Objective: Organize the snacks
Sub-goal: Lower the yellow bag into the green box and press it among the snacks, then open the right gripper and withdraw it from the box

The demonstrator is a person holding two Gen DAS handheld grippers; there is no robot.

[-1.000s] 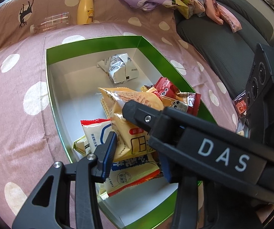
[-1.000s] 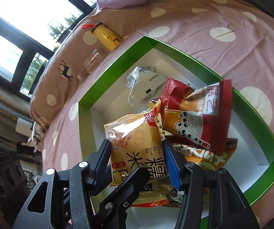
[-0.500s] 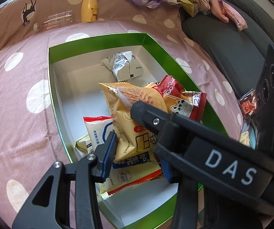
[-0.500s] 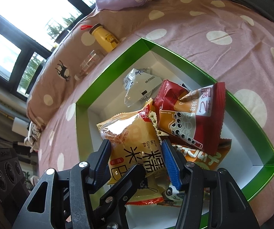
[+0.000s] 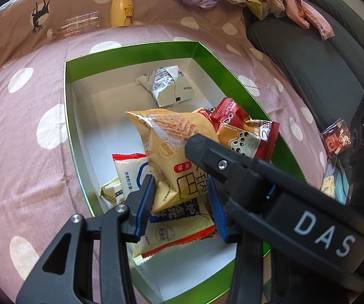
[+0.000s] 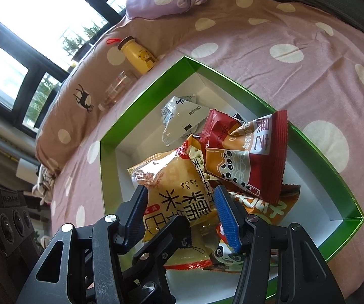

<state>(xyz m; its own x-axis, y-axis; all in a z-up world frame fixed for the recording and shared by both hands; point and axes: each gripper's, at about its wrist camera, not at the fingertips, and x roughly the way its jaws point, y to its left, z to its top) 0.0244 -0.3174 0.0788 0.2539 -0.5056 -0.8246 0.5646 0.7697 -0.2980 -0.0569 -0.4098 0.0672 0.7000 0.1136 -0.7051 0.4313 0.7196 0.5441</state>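
Left hand-held gripper [image 5: 182, 204]: you've got both pads clamped on the bottom edge of the yellow rice-cracker pack [image 5: 174, 149], so it stands up above the pile, not lying in it.
Right hand-held gripper [image 6: 182, 210]: jaws sit either side of that same pack, but can't tell if the pads actually press it. Looks like you're midway through a hand-over.
Green box [image 5: 131, 53]: on the polka-dot bed, holding everything.
Red bubble-tea pack [image 6: 247, 152]: leaning on the heap by the right wall.
White pack [image 5: 166, 86]: alone at the far end, so there's space there.
Bear bottle [image 5: 122, 8]: outside the box, out of your way.
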